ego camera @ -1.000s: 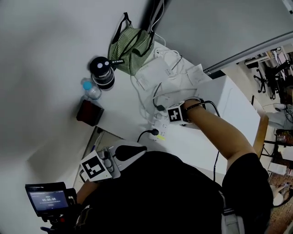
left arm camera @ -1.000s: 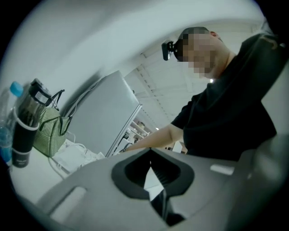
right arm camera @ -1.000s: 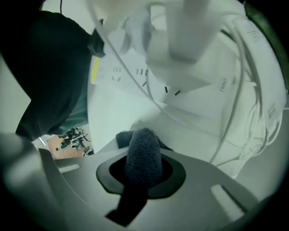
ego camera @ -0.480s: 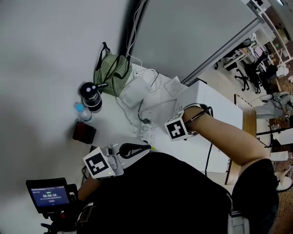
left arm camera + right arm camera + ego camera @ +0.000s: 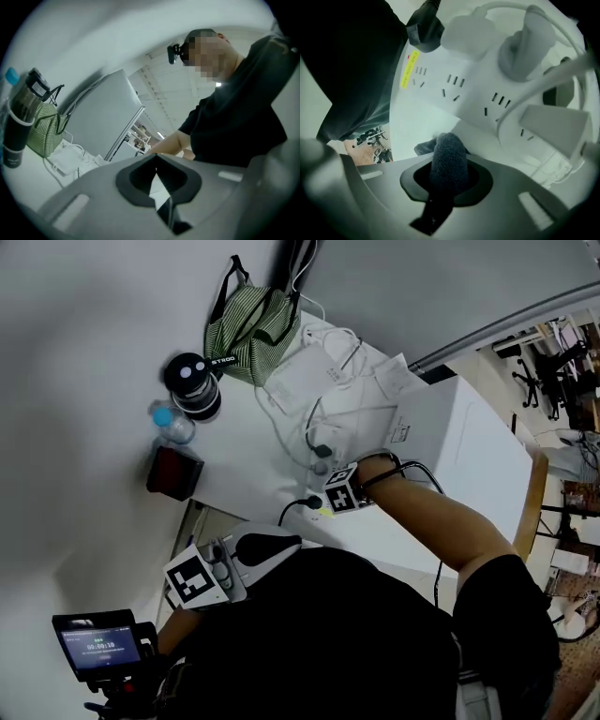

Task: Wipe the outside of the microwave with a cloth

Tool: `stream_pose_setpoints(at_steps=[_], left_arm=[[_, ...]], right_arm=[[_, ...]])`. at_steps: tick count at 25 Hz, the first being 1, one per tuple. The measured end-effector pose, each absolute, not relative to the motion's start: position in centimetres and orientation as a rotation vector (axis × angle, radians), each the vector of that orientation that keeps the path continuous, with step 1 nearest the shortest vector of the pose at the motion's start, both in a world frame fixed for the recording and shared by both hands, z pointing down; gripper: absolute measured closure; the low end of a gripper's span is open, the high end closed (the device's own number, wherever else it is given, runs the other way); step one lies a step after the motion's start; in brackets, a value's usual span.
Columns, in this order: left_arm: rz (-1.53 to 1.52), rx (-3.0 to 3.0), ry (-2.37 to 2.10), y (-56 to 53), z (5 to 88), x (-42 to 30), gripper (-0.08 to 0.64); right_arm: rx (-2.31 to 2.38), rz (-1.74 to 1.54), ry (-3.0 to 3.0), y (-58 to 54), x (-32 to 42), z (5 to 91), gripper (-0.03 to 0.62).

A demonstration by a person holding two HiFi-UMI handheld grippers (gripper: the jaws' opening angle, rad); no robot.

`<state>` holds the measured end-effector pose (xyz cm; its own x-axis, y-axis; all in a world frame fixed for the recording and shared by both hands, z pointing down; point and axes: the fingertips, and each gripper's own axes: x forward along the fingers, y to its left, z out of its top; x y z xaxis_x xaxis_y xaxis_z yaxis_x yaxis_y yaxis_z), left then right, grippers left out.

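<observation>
Right gripper [image 5: 446, 190] pinches a fold of dark grey fuzzy cloth [image 5: 449, 157] above the white plastic power strip [image 5: 459, 89]; left gripper [image 5: 159, 187] is closed on nothing. The white boxy microwave [image 5: 469, 460] stands just beside, so wiping probably calls for pressing the cloth onto its panel next

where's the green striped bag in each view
Head view: green striped bag at top centre, against the wall.
Left gripper view: at the left edge.
Right gripper view: not in it.
Shared landmark: the dark bottle right beside the bag.
</observation>
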<state>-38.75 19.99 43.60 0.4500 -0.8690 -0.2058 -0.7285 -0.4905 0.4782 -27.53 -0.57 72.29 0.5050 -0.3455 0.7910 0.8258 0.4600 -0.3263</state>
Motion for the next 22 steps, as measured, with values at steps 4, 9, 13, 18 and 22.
stream_pose_setpoints(at_steps=[4,9,13,18,22], left_arm=[[-0.624,2.430,-1.331,19.0,42.1,-38.1,0.557],[-0.646,2.560,-1.259,16.0,37.6,-36.2,0.557],[-0.585,2.698,-1.116,11.6,37.1,-34.3,0.557],[-0.560,2.754,-1.002,6.6,34.3,-28.5,0.557],[-0.477,2.763,-0.978,2.2,33.6,-23.0,0.557]], right_arm=[[-0.756,-0.815,-0.753,0.3,-27.9,69.6,0.540],[-0.637,-0.862,-1.173,3.3,-31.4,55.0,0.540],[-0.391,-0.612,-1.716,-2.1,-29.6,45.1,0.540],[0.165,-0.153,-2.194,-17.2,-14.3,37.4,0.540],[0.539,0.095,-2.463,-28.2,0.6,36.6,0.540]])
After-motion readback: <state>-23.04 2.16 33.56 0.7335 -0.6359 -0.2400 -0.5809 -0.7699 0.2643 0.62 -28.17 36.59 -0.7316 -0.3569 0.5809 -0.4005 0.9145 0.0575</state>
